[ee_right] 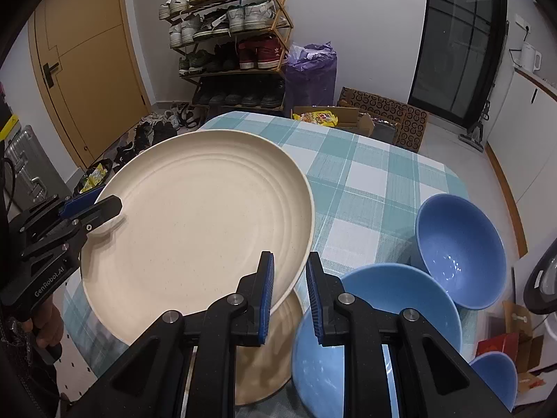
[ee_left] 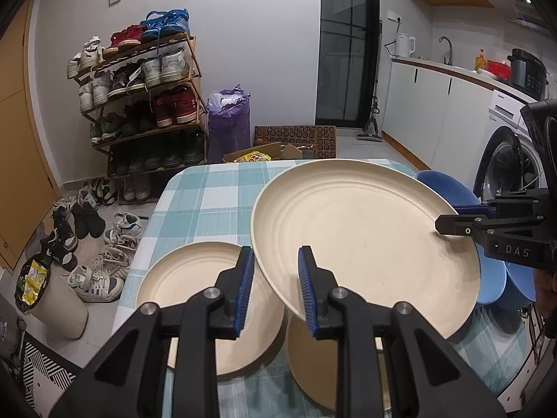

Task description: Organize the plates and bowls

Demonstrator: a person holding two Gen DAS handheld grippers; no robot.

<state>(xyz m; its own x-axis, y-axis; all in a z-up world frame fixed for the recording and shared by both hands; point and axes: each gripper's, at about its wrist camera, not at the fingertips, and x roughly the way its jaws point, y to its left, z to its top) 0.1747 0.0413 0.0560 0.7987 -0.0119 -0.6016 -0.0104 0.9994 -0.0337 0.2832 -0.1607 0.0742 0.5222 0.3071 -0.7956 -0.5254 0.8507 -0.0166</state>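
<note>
Now both my grippers, left (ee_left: 275,289) and right (ee_right: 289,292), pinch the raised plate (ee_left: 365,240); next I stack it on the plate (ee_left: 195,289) at the table's (ee_left: 209,202) left edge

This is a lived-in home, an entry area opening into a kitchen. A wooden shoe rack (ee_left: 139,104) crammed with sneakers stands against the wall, with more shoes (ee_left: 90,240) scattered on the tiled floor beside it, near a wooden entrance door (ee_right: 87,59) with a dark handle. On the kitchen side, white cabinets (ee_left: 435,104) carry a worktop with a faucet (ee_left: 446,48), a white electric kettle (ee_left: 405,44) and a black cooker (ee_left: 527,69), and a front-loading washing machine (ee_left: 504,160) sits built in below. A counter under a teal checked tablecloth (ee_right: 376,174) stands in the middle, with open cardboard boxes (ee_right: 383,118) on the floor behind it
</note>
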